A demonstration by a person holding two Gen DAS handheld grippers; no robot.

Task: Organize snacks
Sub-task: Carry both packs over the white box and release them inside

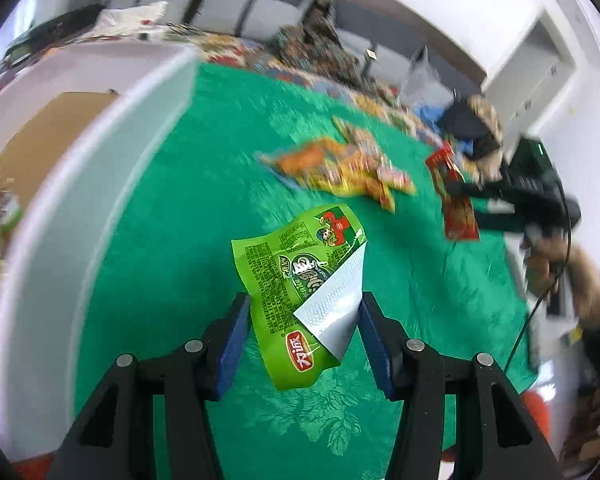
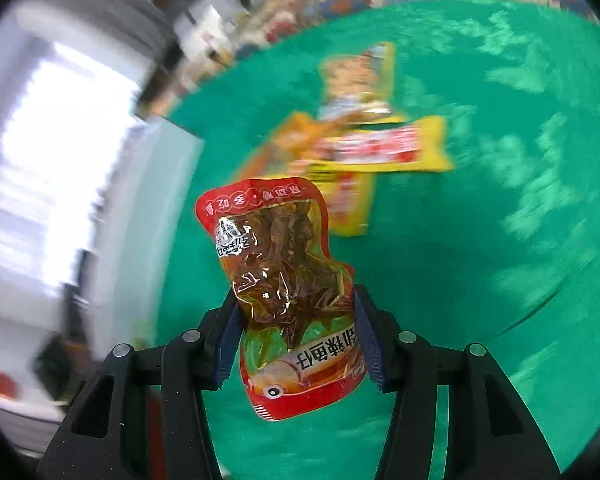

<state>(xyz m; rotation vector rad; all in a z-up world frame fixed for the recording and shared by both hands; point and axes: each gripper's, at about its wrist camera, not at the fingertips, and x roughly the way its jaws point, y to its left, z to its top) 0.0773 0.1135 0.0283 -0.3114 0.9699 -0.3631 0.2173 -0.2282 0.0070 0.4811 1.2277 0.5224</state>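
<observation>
You've got one pack per gripper. Left gripper [image 1: 302, 334]: jaws clamped on the green snack packet [image 1: 290, 280], center frame, its silver corner folded over, hanging above the green tablecloth [image 1: 180, 220]. Right gripper [image 2: 294, 330]: jaws clamped on the red fish snack pack [image 2: 278, 276], mid-frame, also off the surface. White bin [image 1: 80, 184] sits at left of the left view, prob. the drop spot. Carry each over the rim w/o swinging, since both grips are near one end and packs dangle. Let go low inside. The yellow/orange packets [image 2: 360, 140] are left on the cloth.
</observation>
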